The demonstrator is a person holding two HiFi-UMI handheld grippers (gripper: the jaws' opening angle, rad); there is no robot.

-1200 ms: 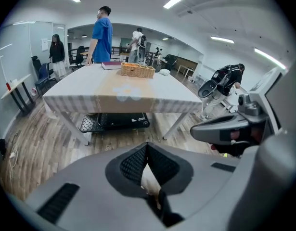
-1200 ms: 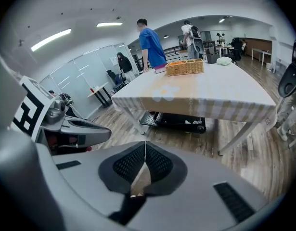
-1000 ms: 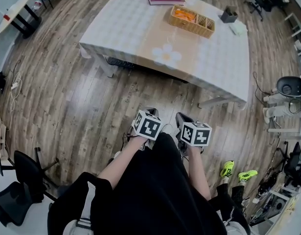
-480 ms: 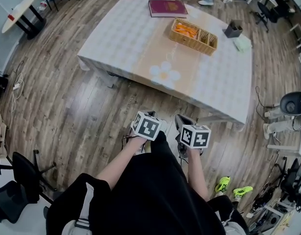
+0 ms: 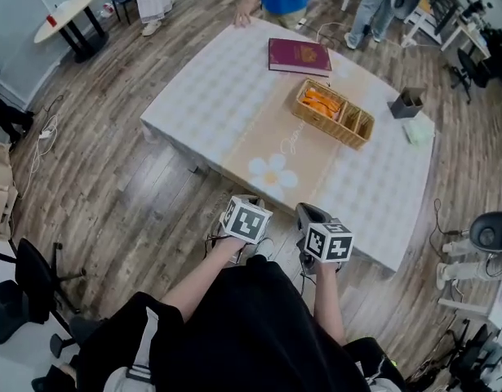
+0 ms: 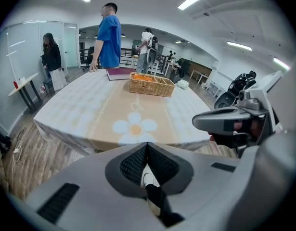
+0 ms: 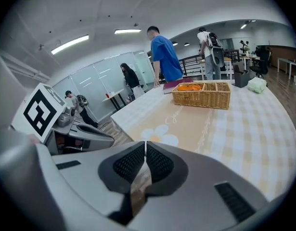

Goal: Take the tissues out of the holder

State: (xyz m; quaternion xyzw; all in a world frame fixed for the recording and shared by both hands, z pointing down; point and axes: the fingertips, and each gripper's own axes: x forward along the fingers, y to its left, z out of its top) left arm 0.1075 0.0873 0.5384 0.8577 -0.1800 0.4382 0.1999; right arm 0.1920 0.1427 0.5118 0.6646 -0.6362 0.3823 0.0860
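Black and small, the holder [image 5: 406, 103] stands at the upper right of the head view, near the far right corner of the table [image 5: 226, 96], with a pale green packet [image 5: 419, 131] just beside it; whether tissues stick out of the holder is too small to tell. Both grippers are at the lower middle of that view, at the near edge of the table and well apart from the holder. The left gripper [image 6: 147, 150] has its jaws pressed together on nothing, and the right gripper [image 7: 145, 146] is clenched and empty too. From here I think three things can go wrong. A reach across the table can brush the wicker basket [image 5: 326, 126], because it lies between the grippers and the holder. The jaws need to open first, otherwise they only push the holder away. The holder also looks light, so it can lift together with the tissues if nothing steadies it. I count one table, one holder, one packet, one basket, one maroon book [image 5: 299, 55], two grippers and three people at the top edge.
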